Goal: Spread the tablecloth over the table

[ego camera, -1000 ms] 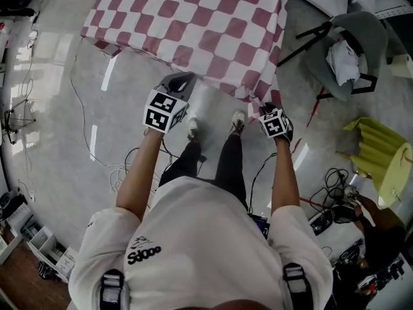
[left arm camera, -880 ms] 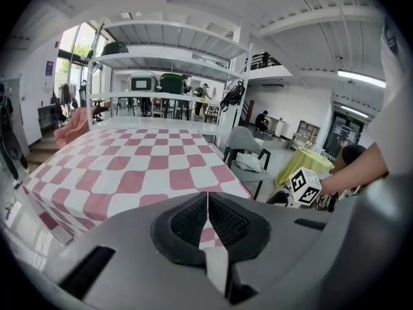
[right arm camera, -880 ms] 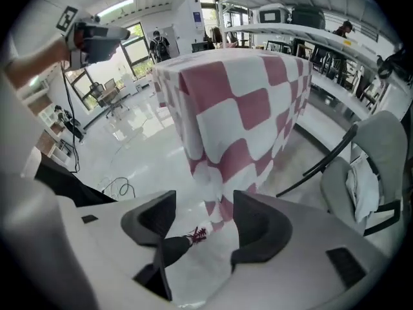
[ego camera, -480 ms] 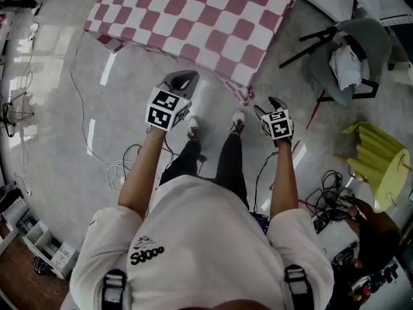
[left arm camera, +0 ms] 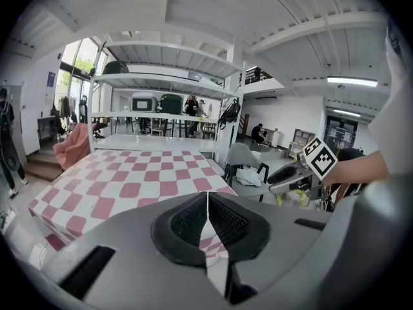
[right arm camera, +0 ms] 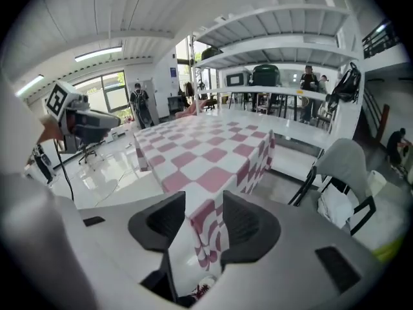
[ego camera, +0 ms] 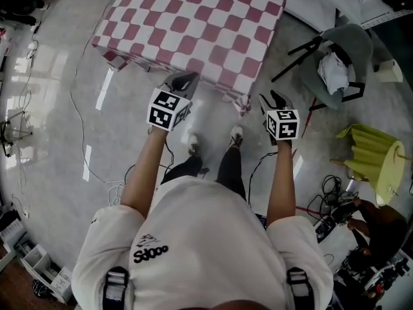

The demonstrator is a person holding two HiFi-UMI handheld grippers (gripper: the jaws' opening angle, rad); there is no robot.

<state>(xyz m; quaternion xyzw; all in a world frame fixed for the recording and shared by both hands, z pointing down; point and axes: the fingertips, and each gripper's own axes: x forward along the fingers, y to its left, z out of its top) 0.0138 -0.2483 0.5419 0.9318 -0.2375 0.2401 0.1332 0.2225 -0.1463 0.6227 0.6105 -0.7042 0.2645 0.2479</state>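
At the near edge of the bench, which lies wholly hidden under the cloth, the red-and-white checked tablecloth (ego camera: 193, 24) covers the top and drapes over the sides. Its near right corner (ego camera: 242, 102) hangs in a bunched fold. Left hand-held gripper (left arm camera: 207, 215): clenched, pads meeting along a thin line close to the bench's near edge, with no cloth visibly caught between them. Right hand-held gripper (right arm camera: 195, 228): jaws apart and closing, grasping nothing. The hanging corner shows through the gap but lies beyond the pads, and the head view places this gripper just beside that corner of the bench, not touching it. Judged from the lie of the cloth, the spreading is nearly complete and the step in hand is tidying the near right corner. To do it well, the right pads should take only the hem of the bunched corner, not a thick fold, and draw it outward and down from the bench so that it falls flat. The pull should be short, since a long one would likely drag the far side up onto the top. Check rows running parallel to the bench's edges serve as the guide to squareness. A grey chair (ego camera: 342, 50) stands near the bench's right side, apart from the drape.
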